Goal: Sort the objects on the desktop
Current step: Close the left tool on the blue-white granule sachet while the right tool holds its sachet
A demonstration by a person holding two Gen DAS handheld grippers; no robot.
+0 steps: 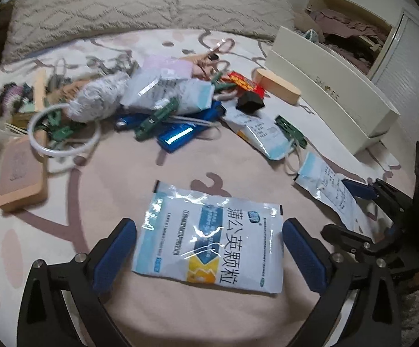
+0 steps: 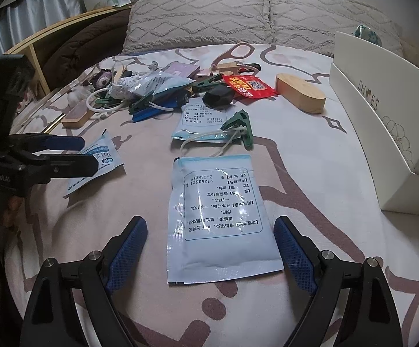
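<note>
My left gripper [image 1: 209, 237] is open, its blue pads on either side of a blue-and-white medicine sachet [image 1: 209, 243] lying face up on the bed sheet; this sachet also shows in the right wrist view [image 2: 99, 159]. My right gripper [image 2: 211, 237] is open around a second sachet [image 2: 218, 222] lying printed back up; it also shows in the left wrist view [image 1: 328, 188]. Neither sachet is gripped. A third sachet [image 2: 200, 124] lies farther back beside a green clip [image 2: 240, 125].
A pile of clutter lies behind: blue boxes [image 1: 177, 137], green clips [image 1: 154, 118], white ring [image 1: 62, 133], wooden blocks [image 1: 21, 176], red packet [image 2: 250, 86], wooden oval box [image 2: 300, 92], scissors [image 2: 232, 55]. A white shoe box [image 2: 383, 121] stands at the right. Pillows [image 2: 198, 20] lie behind.
</note>
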